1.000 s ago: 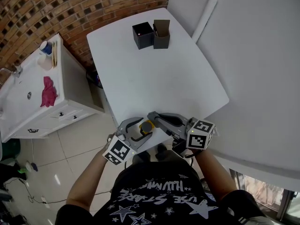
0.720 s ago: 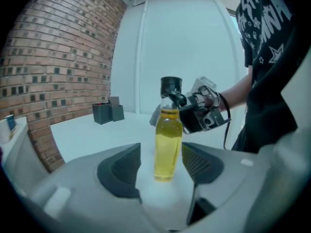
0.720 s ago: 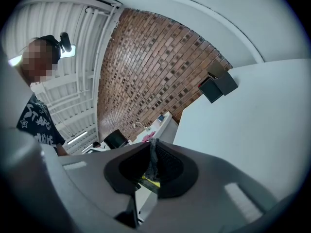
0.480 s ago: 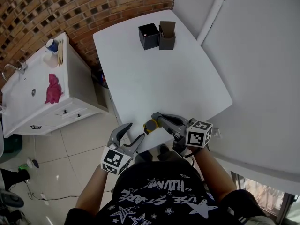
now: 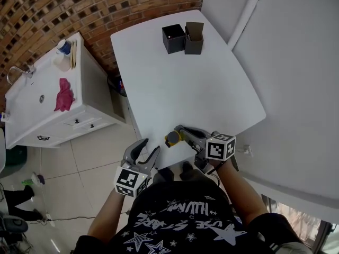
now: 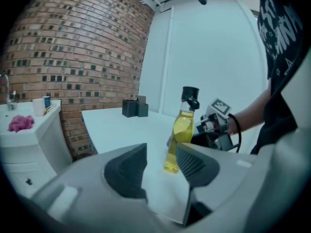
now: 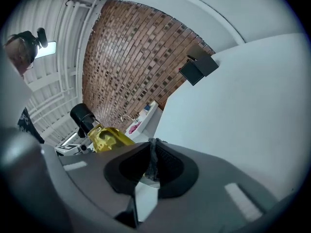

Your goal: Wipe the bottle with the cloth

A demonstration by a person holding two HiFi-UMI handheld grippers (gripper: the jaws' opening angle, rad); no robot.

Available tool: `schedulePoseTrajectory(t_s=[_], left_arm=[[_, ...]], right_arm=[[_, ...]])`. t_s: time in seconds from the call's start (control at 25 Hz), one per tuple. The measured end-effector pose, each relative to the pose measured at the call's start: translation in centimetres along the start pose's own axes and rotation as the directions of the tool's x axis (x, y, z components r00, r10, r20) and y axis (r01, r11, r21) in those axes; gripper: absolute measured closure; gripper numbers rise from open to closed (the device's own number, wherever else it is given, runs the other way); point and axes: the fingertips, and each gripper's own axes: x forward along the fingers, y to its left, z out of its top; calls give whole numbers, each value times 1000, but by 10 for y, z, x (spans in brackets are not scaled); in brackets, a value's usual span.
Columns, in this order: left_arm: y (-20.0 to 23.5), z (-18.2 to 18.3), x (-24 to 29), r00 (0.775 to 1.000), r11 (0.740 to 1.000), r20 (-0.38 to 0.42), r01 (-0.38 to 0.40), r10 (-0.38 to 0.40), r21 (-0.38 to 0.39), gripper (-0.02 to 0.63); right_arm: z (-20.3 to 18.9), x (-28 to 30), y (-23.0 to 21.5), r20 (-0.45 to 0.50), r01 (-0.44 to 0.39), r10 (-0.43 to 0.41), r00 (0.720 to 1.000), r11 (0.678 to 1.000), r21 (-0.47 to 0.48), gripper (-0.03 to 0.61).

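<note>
A bottle (image 5: 171,138) of yellow liquid with a black cap stands upright near the front edge of the white table (image 5: 185,83). My right gripper (image 5: 183,133) is just right of it, jaws shut on a thin frayed grey strip of cloth (image 7: 152,155). In the right gripper view the bottle (image 7: 104,136) is close on the left of those jaws (image 7: 153,149). My left gripper (image 5: 150,147) hangs off the table's front edge, left of the bottle. Its jaws (image 6: 161,163) are closing with nothing between them. The bottle (image 6: 181,135) stands beyond them.
A black box (image 5: 174,38) and a brown box (image 5: 194,37) stand at the table's far end. Left of the table is a white cabinet (image 5: 79,121) with a sink, a pink rag (image 5: 63,95) and a cup (image 5: 63,47). Tiled floor lies below.
My left gripper, which was around the bottle, has let go and drawn back off the table's edge to the left; its jaws have narrowed. The right gripper stays by the bottle.
</note>
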Motion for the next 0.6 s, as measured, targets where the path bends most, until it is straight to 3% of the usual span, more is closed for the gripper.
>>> schedulePoseTrajectory(t_s=[0.44,0.6], left_arm=[[7,3,-12,997,997,17,-75,75,-30,427],[13,13,-20,990,991,50,-127,128,-30,461]], right_arm=[[-16,5,-16,-61,71,-73,995,997,-32,543],[-20,2,-21,-70,124,-127,989,991,-44,543]])
